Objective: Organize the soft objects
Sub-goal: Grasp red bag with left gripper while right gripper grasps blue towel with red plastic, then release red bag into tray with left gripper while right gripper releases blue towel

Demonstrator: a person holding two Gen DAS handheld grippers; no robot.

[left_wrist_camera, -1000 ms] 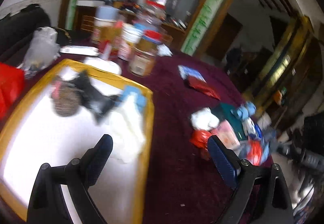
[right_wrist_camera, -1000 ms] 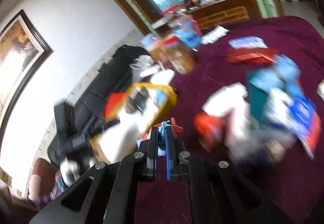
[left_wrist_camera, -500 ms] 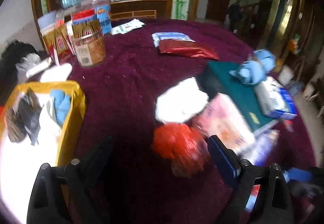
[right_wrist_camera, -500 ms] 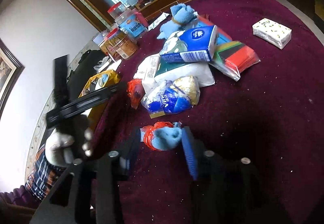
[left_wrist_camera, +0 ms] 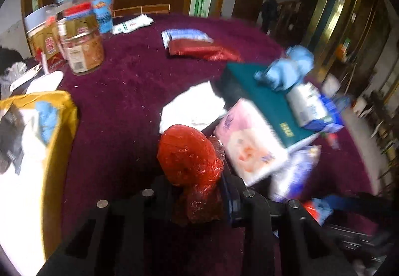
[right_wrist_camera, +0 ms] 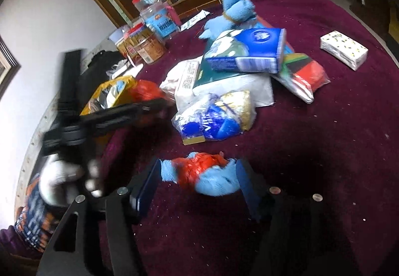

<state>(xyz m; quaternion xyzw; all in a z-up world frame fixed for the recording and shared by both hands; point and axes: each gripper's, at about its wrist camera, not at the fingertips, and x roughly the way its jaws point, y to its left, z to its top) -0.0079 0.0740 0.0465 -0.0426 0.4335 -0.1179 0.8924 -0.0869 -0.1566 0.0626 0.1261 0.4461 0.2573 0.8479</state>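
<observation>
Left wrist view: the maroon surface (left_wrist_camera: 129, 81) spreads ahead, a yellow tray (left_wrist_camera: 59, 131) of cloths to the tool's left and a pile of packs (left_wrist_camera: 251, 148) to its right. The left tool (left_wrist_camera: 199, 183) is clamped on a red bag (left_wrist_camera: 189, 153). The right tool (right_wrist_camera: 197, 176) stands apart around a blue-and-red bundle (right_wrist_camera: 207, 173) lying on the surface.
</observation>
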